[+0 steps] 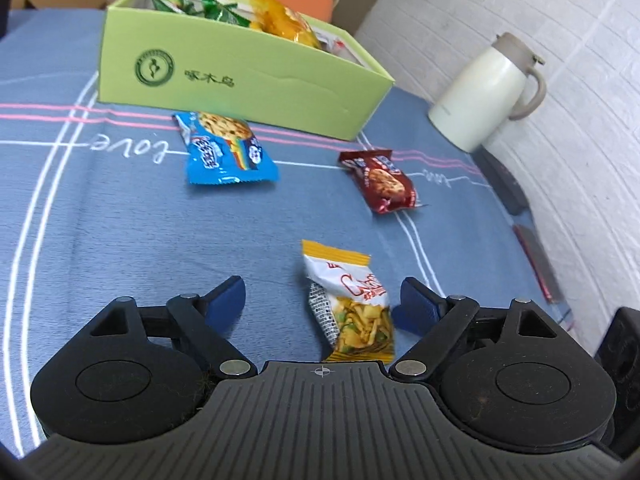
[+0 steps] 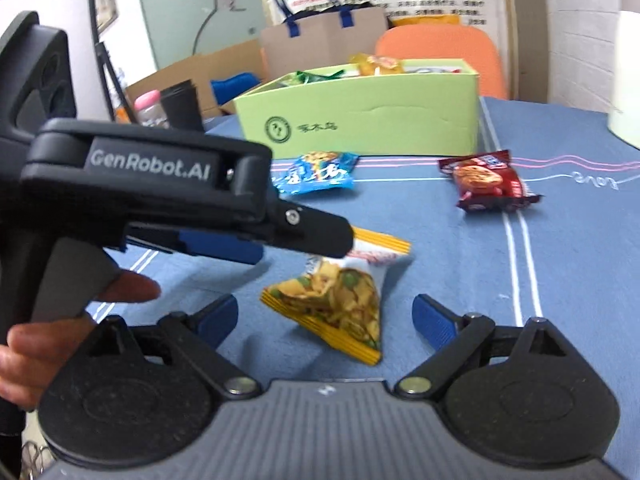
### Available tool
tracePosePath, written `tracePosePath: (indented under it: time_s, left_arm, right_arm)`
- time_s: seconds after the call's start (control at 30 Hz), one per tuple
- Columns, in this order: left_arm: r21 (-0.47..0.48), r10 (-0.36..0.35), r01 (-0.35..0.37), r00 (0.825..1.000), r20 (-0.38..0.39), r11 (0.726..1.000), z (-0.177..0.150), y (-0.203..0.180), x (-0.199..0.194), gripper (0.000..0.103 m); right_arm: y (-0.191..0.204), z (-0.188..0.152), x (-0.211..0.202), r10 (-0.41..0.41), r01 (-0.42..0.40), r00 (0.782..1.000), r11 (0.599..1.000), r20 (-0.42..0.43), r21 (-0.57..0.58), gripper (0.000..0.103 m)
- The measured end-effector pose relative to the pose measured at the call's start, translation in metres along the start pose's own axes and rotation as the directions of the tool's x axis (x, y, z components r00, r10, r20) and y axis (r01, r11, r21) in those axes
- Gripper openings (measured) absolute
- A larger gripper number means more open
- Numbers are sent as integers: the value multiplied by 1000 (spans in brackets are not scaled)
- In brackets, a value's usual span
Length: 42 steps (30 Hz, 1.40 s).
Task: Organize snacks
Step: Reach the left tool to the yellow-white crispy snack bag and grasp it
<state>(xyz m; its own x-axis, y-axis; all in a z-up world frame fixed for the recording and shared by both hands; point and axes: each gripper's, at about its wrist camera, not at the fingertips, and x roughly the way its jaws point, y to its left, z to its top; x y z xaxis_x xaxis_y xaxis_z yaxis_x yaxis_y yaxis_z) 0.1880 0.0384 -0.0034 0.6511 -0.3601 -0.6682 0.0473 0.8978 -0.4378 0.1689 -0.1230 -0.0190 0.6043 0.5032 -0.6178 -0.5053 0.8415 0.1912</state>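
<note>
A white and yellow snack packet [image 1: 352, 308] [image 2: 336, 300] lies on the blue tablecloth. My left gripper [image 1: 322, 296] stands open around it, and the packet is close to the right-hand pad. In the right wrist view the left gripper [image 2: 320, 240] comes in from the left, over the packet's top end. My right gripper [image 2: 326, 312] is open too, its blue pads apart on either side of the same packet. A blue packet [image 1: 224, 148] [image 2: 316, 174] and a red packet [image 1: 380, 180] [image 2: 488, 184] lie in front of the green box [image 1: 240, 80] [image 2: 360, 120], which holds several snacks.
A cream jug [image 1: 484, 92] [image 2: 626, 80] stands by the white wall at the table's right edge. Behind the box are an orange chair [image 2: 440, 52], a paper bag [image 2: 320, 48] and cardboard boxes. A person's hand [image 2: 60, 320] grips the left gripper's handle.
</note>
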Motion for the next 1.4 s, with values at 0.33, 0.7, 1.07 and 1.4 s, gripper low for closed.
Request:
tracePosePath:
  time_s: [0.33, 0.7, 1.07, 1.4]
  left_arm:
    - [6, 59, -59, 998, 15, 998, -3, -3, -5, 72]
    - [-30, 67, -67, 998, 20, 997, -1, 2, -5, 72]
    - [-50, -35, 35, 999, -8, 998, 3, 3, 3, 72]
    - [25, -87, 88, 994, -70, 996, 1, -8, 26, 52]
  right_arm:
    - [-20, -15, -7, 64, -82, 990, 987, 128, 138, 94]
    - [-13, -6, -3, 39, -44, 996, 997, 79, 61, 94]
    - [6, 4, -3, 31, -24, 997, 994, 65, -108, 93]
    - [1, 2, 15, 3, 1, 999, 996, 39, -84, 94]
